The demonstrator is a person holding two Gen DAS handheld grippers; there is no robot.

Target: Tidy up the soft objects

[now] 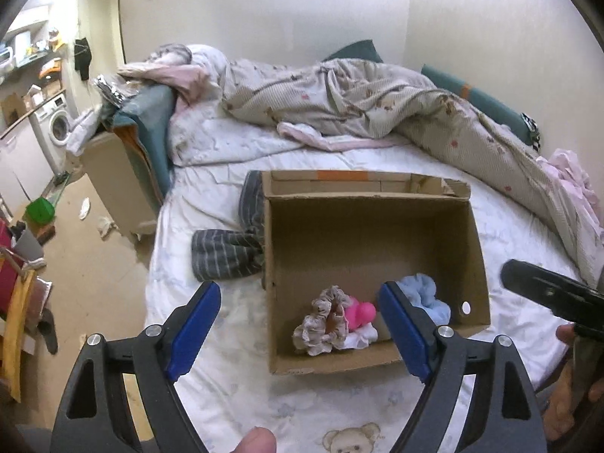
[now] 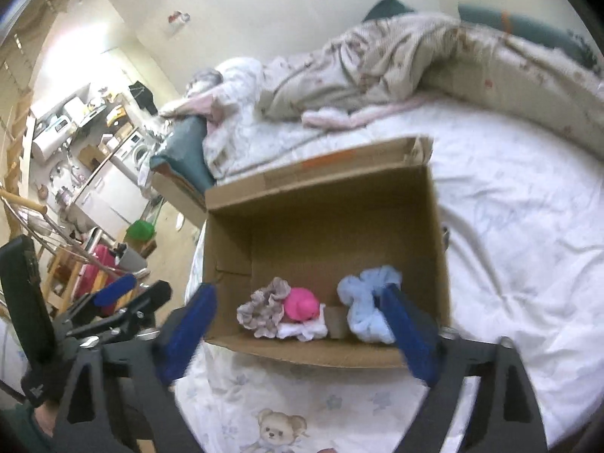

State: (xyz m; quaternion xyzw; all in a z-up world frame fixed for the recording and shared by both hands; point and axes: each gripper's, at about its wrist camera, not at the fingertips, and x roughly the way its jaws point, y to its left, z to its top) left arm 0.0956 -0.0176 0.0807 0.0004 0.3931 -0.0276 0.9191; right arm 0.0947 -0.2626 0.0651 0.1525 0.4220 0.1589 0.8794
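Observation:
An open cardboard box point(image 1: 468, 249) point(image 2: 434, 226) stands on the white bed. In its near end lie a beige scrunchie point(image 1: 321, 321) point(image 2: 262, 309), a pink soft toy point(image 1: 360, 313) point(image 2: 302, 304), a white cloth point(image 1: 360, 338) point(image 2: 302, 330) and a light blue scrunchie point(image 1: 426, 296) point(image 2: 364, 313). My left gripper point(image 1: 302, 330) is open and empty, above the box's near left corner. My right gripper point(image 2: 298, 334) is open and empty over the box's near edge, its right finger beside the blue scrunchie. A grey striped garment point(image 1: 226, 256) lies left of the box.
A crumpled quilt point(image 1: 358, 102) point(image 2: 377, 60) and teal pillows point(image 1: 487, 102) lie along the bed's far side. The bed edge drops to the floor on the left, with a cabinet point(image 1: 113, 181), washing machine point(image 1: 56, 128) and clutter beyond. The right gripper's body point(image 1: 547, 294) shows in the left view.

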